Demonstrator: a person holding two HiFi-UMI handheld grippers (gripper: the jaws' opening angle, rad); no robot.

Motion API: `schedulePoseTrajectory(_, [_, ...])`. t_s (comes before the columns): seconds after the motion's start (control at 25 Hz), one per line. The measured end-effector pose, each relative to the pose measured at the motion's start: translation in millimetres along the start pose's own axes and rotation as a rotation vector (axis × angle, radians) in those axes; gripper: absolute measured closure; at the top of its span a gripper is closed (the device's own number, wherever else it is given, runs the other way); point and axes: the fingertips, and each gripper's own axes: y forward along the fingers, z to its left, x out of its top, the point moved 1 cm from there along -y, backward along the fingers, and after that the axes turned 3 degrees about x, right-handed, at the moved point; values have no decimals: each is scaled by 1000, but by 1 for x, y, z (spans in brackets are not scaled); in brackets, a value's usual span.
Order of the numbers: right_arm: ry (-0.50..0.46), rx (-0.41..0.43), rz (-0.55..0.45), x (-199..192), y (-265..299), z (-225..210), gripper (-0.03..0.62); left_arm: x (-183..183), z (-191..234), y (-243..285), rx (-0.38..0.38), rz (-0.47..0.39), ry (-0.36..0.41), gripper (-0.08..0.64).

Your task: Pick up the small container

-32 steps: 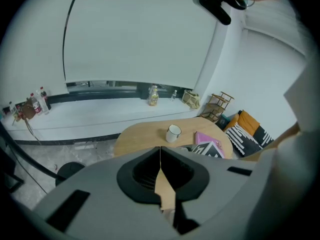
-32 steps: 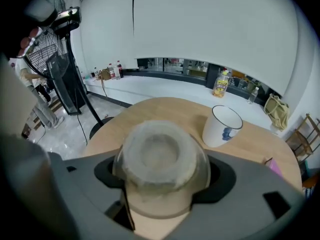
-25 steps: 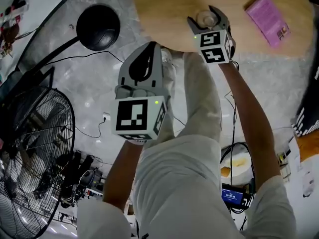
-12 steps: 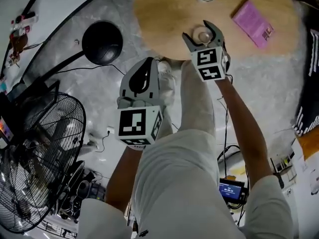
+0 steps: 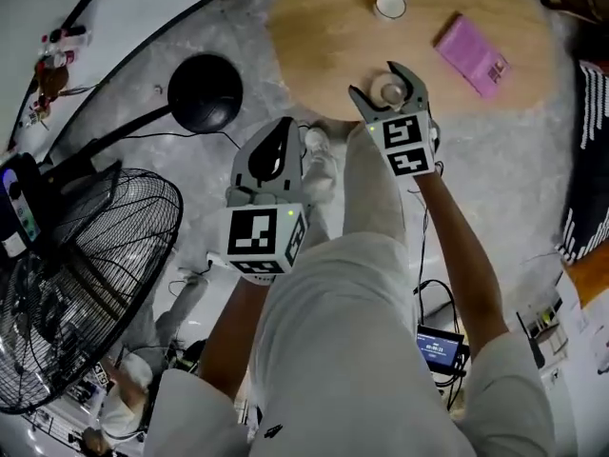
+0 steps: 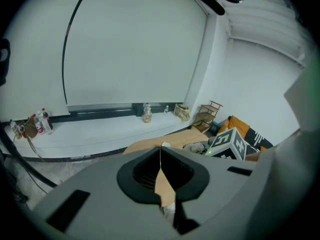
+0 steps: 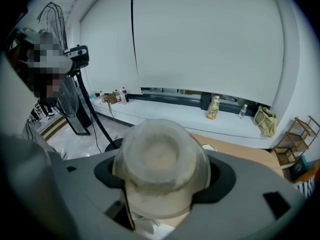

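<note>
The small container (image 5: 388, 90) is a translucent white tub with a round lid. It sits between the jaws of my right gripper (image 5: 389, 88), over the near edge of the round wooden table (image 5: 324, 36). In the right gripper view the container (image 7: 161, 160) fills the gap between the jaws, and both of them press on its sides. My left gripper (image 5: 269, 149) hangs lower and to the left, off the table and over the floor. Its jaws meet in a thin seam in the left gripper view, and my left gripper (image 6: 160, 153) holds nothing.
A white cup (image 5: 389, 5) and a pink book (image 5: 473, 53) lie farther back on the table. On the floor to the left are a black round base (image 5: 204, 92), a big standing fan (image 5: 76, 284) and loose cables. The person's legs run under both arms.
The head view has swung, so more of the table shows and the white cup has come fully into view. My right gripper stays closed on the container. The left gripper has hardly moved.
</note>
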Motion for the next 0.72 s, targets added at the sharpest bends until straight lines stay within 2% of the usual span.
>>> schedulePoseTrajectory(0.36, [-9,-1,-54,29,-55,19,250,15,-11,-37,-14,-58,3,538])
schedulePoseTrajectory(0.56, [-3,-12,-71,39,-88,33,250,24,-17,-65,-52,-73,-21,538])
schedulePoseTrajectory(0.72, [-10,-15,-88,46,-110,45,250,37,-22,-86,-77,-111,14,538])
